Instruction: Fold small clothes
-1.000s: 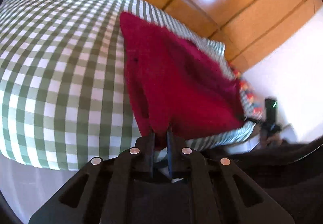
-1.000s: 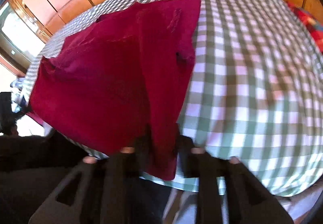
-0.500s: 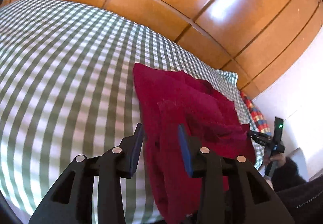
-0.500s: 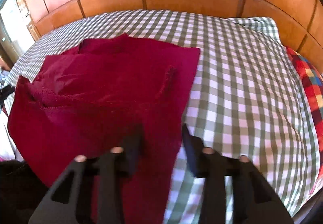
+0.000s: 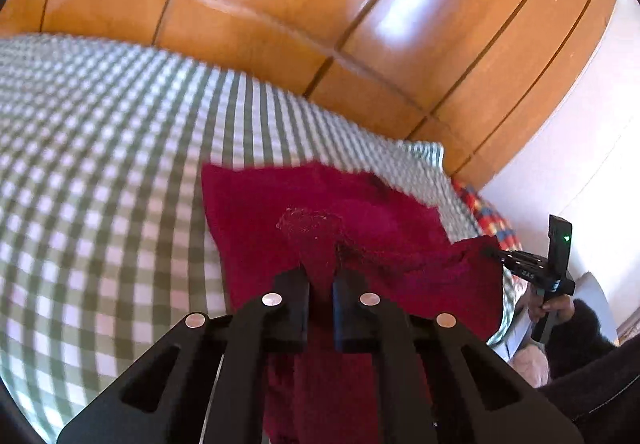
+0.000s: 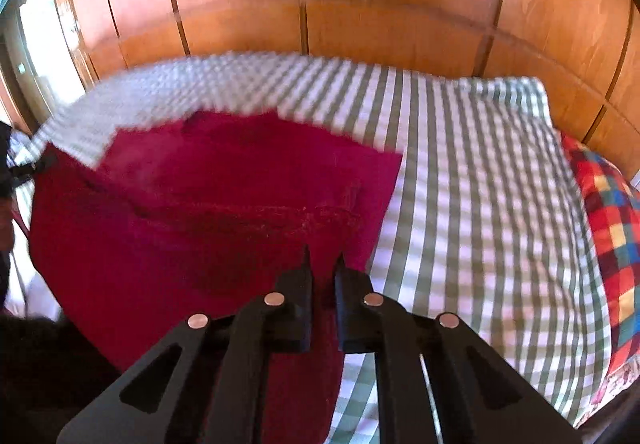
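A dark red garment [image 5: 320, 204] lies spread on the green-and-white checked bed cover [image 5: 100, 172], its near edge lifted and hanging. My left gripper [image 5: 322, 270] has its jaws closing tight on a fold of that near edge, the cloth pinched between the pads. In the right wrist view the same garment [image 6: 220, 196] fills the left half. My right gripper [image 6: 323, 258] also has its jaws closing, pinching the near edge by the garment's right side. The right gripper [image 5: 490, 253] shows far right in the left wrist view, holding a corner.
Wooden panelling [image 6: 320, 4] rises behind the bed. A multicoloured checked cloth [image 6: 604, 204] lies at the bed's right edge. A white wall [image 5: 580, 148] is on the right. A hand [image 5: 554, 304] in a dark sleeve holds the right gripper. A window [image 6: 36, 36] is at far left.
Half a second ago both grippers stood open over the garment's near edge; now both are shut on it. Both have risen, and the near edge has come up off the bed.
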A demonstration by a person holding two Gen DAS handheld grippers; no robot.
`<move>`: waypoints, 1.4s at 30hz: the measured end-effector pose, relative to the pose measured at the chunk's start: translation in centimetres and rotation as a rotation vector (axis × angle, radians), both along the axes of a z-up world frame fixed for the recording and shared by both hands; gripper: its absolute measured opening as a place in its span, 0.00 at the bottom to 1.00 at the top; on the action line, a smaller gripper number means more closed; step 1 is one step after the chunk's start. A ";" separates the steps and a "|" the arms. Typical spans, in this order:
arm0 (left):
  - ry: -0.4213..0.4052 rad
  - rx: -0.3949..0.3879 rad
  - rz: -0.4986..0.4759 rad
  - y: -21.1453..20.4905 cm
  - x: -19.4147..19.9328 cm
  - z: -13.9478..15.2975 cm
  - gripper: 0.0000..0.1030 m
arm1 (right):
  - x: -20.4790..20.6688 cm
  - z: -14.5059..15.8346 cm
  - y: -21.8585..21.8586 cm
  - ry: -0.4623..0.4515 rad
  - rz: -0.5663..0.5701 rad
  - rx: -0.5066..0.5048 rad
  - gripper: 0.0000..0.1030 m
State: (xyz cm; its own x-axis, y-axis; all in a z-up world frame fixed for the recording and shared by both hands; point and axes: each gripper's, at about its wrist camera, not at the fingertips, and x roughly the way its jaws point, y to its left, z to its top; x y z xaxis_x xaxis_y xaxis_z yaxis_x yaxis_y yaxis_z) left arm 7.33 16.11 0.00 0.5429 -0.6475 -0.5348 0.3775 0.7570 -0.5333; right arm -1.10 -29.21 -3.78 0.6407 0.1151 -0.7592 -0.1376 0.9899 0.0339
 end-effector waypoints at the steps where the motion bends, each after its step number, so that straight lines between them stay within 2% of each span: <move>1: -0.017 0.004 0.013 0.1 0.3 0.8 0.07 | 0.3 1.2 -0.4 -0.029 -0.005 0.028 0.07; 4: -0.048 0.046 0.047 -0.4 2.5 2.2 0.07 | 2.3 3.2 -1.4 -0.076 -0.028 0.078 0.07; 7: -0.035 0.075 0.083 -0.7 6.6 2.5 0.07 | 6.1 3.8 -2.5 -0.095 -0.073 0.120 0.07; 12: 0.017 0.188 0.105 -2.6 12.6 0.6 0.07 | 13.9 -0.2 -4.2 0.011 -0.167 0.146 0.07; 15: 0.098 0.263 0.122 -3.5 15.6 -2.3 0.07 | 16.9 -3.8 -4.2 0.100 -0.210 0.140 0.07; 17: 0.169 0.264 0.122 -3.4 16.6 -4.2 0.07 | 17.9 -5.8 -4.0 0.138 -0.228 0.121 0.08; 19: 0.188 0.244 0.134 -3.0 16.5 -4.9 0.07 | 17.9 -6.4 -3.9 0.130 -0.230 0.122 0.17; 20: 0.186 0.200 0.133 -2.5 16.1 -4.8 0.07 | 17.6 -6.1 -3.9 0.112 -0.234 0.123 0.25; 21: 0.183 0.154 0.134 -1.8 15.6 -4.4 0.07 | 17.2 -5.8 -3.9 0.101 -0.229 0.135 0.43; 23: 0.168 0.094 0.136 -0.7 14.3 -3.7 0.07 | 15.9 -4.6 -4.0 0.059 -0.222 0.150 0.54; 25: 0.128 0.085 0.111 0.1 12.0 -2.5 0.07 | 14.4 -3.8 -3.9 0.043 -0.210 0.151 0.59; 28: 0.079 0.083 0.034 0.7 7.6 -1.3 0.07 | 11.7 -3.2 -3.7 0.034 -0.203 0.180 0.61; 32: 0.048 0.121 -0.050 1.1 1.2 -0.8 0.07 | 7.4 -3.2 -3.4 0.034 -0.189 0.213 0.61; 33: 0.045 0.126 -0.064 1.2 -0.1 -0.9 0.17 | 6.4 -3.2 -3.2 0.038 -0.189 0.215 0.61; 34: 0.045 0.126 -0.076 1.3 -1.7 -1.1 0.38 | 5.1 -3.3 -3.2 0.046 -0.193 0.216 0.61; 36: 0.039 0.145 -0.078 1.3 -4.0 -1.5 0.60 | 3.4 -3.6 -3.3 0.062 -0.202 0.225 0.61; 39: 0.032 0.178 -0.091 0.2 -6.3 -2.6 0.60 | 0.5 -4.3 -3.1 0.091 -0.211 0.243 0.61; 42: 0.017 0.217 -0.056 -0.7 -7.0 -3.8 0.56 | -1.2 -5.0 -2.8 0.108 -0.217 0.242 0.57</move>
State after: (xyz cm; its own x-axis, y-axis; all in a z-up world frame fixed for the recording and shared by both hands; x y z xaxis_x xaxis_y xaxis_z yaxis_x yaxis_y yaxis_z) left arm 0.32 15.42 -3.76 0.4989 -0.5455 -0.6735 0.4150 0.8326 -0.3669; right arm -2.33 -31.97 -8.75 0.5875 0.1701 -0.7911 0.0922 0.9572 0.2743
